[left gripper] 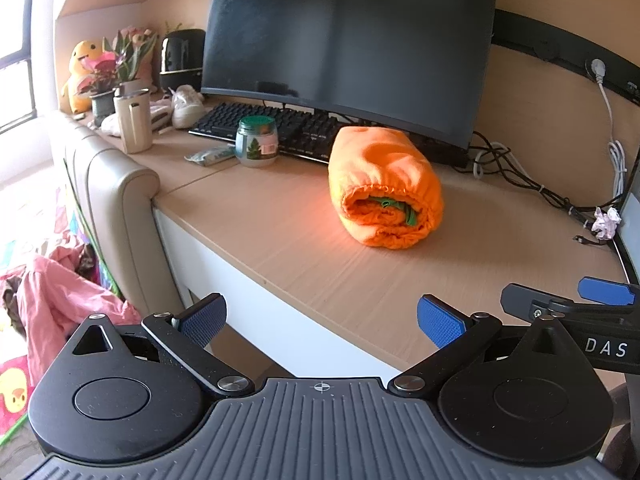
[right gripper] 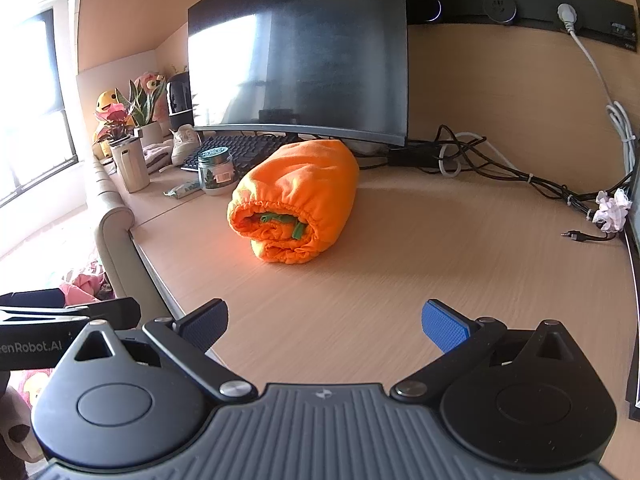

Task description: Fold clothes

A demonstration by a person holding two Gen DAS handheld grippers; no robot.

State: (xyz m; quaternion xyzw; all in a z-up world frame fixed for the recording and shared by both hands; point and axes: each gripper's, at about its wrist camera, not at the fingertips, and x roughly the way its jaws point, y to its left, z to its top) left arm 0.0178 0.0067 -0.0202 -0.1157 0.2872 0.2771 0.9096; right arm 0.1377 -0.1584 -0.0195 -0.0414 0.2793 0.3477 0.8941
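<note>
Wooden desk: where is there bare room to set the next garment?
The wooden desk is bare between the rolled orange garment and the black cables, and in front of it. Crowded left, around the green-lidded glass jar and black keyboard.

Light wood-grain desk (right gripper: pixel 400 264), white along its front edge, stretching ahead of the wide-parted jaws. Directly ahead, well beyond the fingertips: a rolled orange garment (right gripper: pixel 294 200), green trim showing at its open end. Behind the roll, a black keyboard (left gripper: pixel 272 128) under a dark monitor (left gripper: pixel 348 44). Ahead and left: a green-lidded glass jar (left gripper: pixel 257 142), a small packet (left gripper: pixel 210 155), a beige cup (left gripper: pixel 133 122). Far right: tangled cables (right gripper: pixel 520 176) and crumpled tissue (right gripper: pixel 612 208).
</note>
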